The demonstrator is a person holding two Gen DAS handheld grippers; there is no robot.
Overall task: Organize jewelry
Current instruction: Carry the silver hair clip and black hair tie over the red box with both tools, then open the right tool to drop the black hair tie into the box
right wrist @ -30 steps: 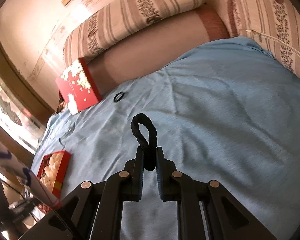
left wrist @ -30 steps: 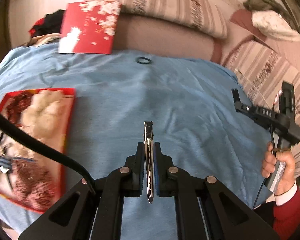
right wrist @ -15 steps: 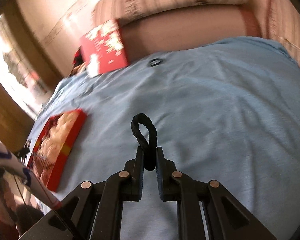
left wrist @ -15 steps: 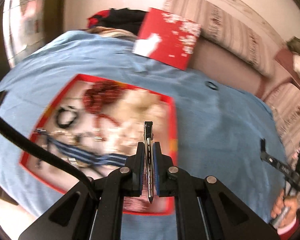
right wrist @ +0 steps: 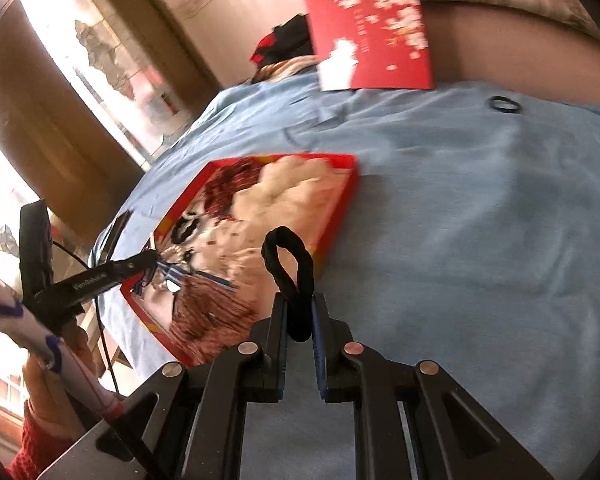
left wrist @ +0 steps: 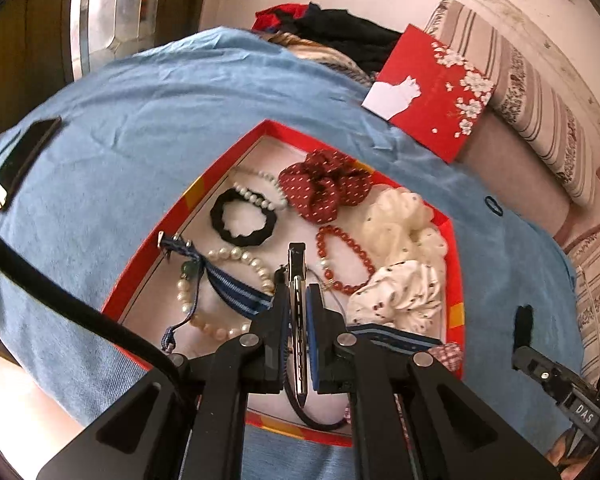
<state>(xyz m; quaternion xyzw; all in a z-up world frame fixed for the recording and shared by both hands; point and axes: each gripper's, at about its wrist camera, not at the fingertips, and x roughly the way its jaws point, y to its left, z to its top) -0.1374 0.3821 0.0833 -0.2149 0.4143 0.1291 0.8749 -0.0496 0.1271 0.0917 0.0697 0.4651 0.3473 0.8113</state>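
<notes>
My left gripper [left wrist: 297, 292] is shut on a slim metal hair clip [left wrist: 296, 268], held over a shallow red box [left wrist: 236, 156] on the blue bedspread. The box holds pearl strands [left wrist: 236, 258], a black scrunchie [left wrist: 244, 220], a red dotted scrunchie [left wrist: 324, 186], a red bead bracelet [left wrist: 346, 260], white scrunchies and a blue striped ribbon. My right gripper [right wrist: 300, 312] is shut on a black braided hair tie [right wrist: 288, 264], just right of the red box [right wrist: 340, 208]. The left gripper [right wrist: 140, 260] reaches over the box's left side. A thin black hair band [right wrist: 505, 105] lies loose near the pillow.
The red box lid [left wrist: 432, 92] with white blossoms leans on a brown bolster at the back. A dark phone [left wrist: 20, 162] lies at the bed's left edge. Dark and red clothes [left wrist: 332, 28] are piled behind. Striped cushions [left wrist: 540, 108] line the right side.
Both grippers swept left across the bed toward the red box, each rolling. The left one now hangs over the box with the clip; the right one came up beside it with the hair tie.
</notes>
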